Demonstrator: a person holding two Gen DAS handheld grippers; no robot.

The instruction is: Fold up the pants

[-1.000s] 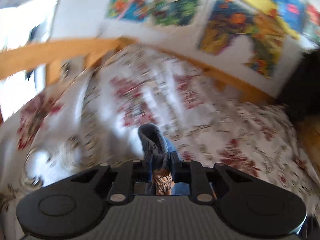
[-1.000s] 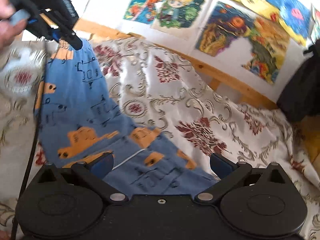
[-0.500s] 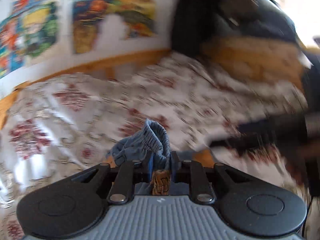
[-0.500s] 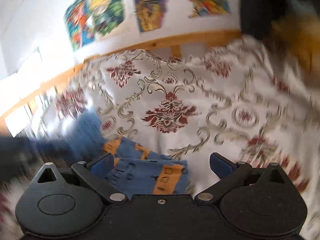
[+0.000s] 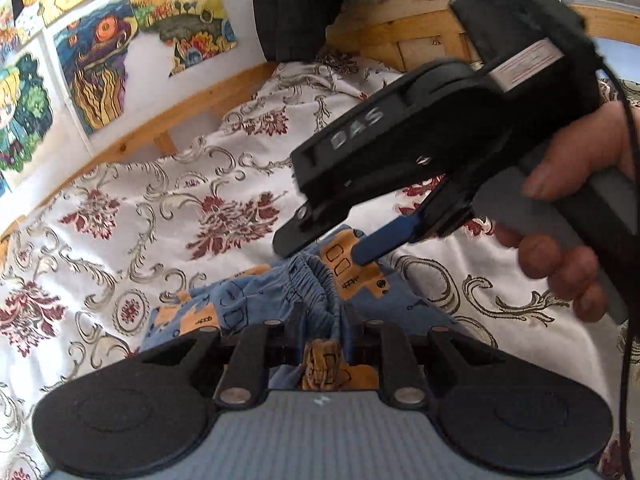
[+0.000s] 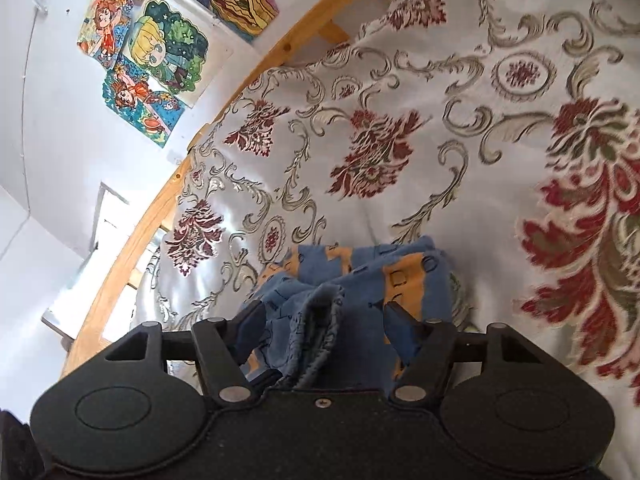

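Note:
Blue pants (image 5: pixel 240 300) with orange prints lie bunched on the patterned bedspread (image 5: pixel 200 208). My left gripper (image 5: pixel 323 314) is shut on their gathered elastic waistband, low over the bed. The right gripper's blue finger (image 5: pixel 380 240) reaches over the same bunch from the right, and a person's hand (image 5: pixel 568 168) holds its handle. In the right wrist view the pants (image 6: pixel 400 272) sit crumpled between the fingers of my right gripper (image 6: pixel 320 312). Those fingers stand partly apart, with a fold of waistband rising between them and a gap on its right side.
A wooden bed frame (image 5: pixel 180 120) runs along the far edge of the bedspread (image 6: pixel 440 140). Coloured drawings (image 6: pixel 160 56) hang on the white wall behind it. A dark bag or garment (image 5: pixel 292 8) rests at the head of the bed.
The hanging pants have come down into a heap on the bed. Both grippers have swung round and met over the heap. The right gripper's fingers have narrowed around the cloth.

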